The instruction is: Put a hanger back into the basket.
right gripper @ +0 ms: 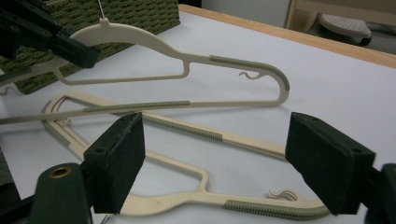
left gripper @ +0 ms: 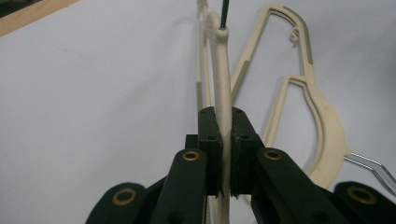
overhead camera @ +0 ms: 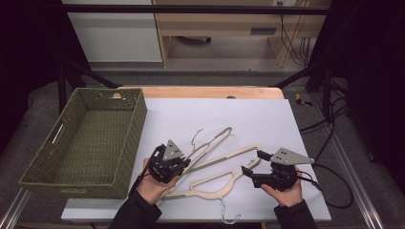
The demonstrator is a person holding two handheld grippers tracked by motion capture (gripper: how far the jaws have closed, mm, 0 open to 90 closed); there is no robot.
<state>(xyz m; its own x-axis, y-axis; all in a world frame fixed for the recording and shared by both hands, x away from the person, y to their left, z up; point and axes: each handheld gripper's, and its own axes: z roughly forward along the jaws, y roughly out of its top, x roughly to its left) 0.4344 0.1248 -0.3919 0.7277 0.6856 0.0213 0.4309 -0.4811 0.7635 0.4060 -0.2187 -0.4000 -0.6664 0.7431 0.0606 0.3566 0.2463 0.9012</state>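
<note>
Cream upper hanger (overhead camera: 210,143), pinched in the left tongs (overhead camera: 184,164), runs toward the counter's far edge, beside the basket (overhead camera: 136,126); right tongs (overhead camera: 253,164) gape.

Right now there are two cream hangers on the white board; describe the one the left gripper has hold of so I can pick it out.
Start at the woven green basket on the table's left, then move right to the left gripper beside it. The held hanger runs up and right from its shut jaws. Unlike the other hanger, lying nearer the person with its wire hook at the board's front edge, this one is clamped and its hook points away.

Parted fingers (right gripper: 116,161) above flat hanger (right gripper: 187,179)
</note>
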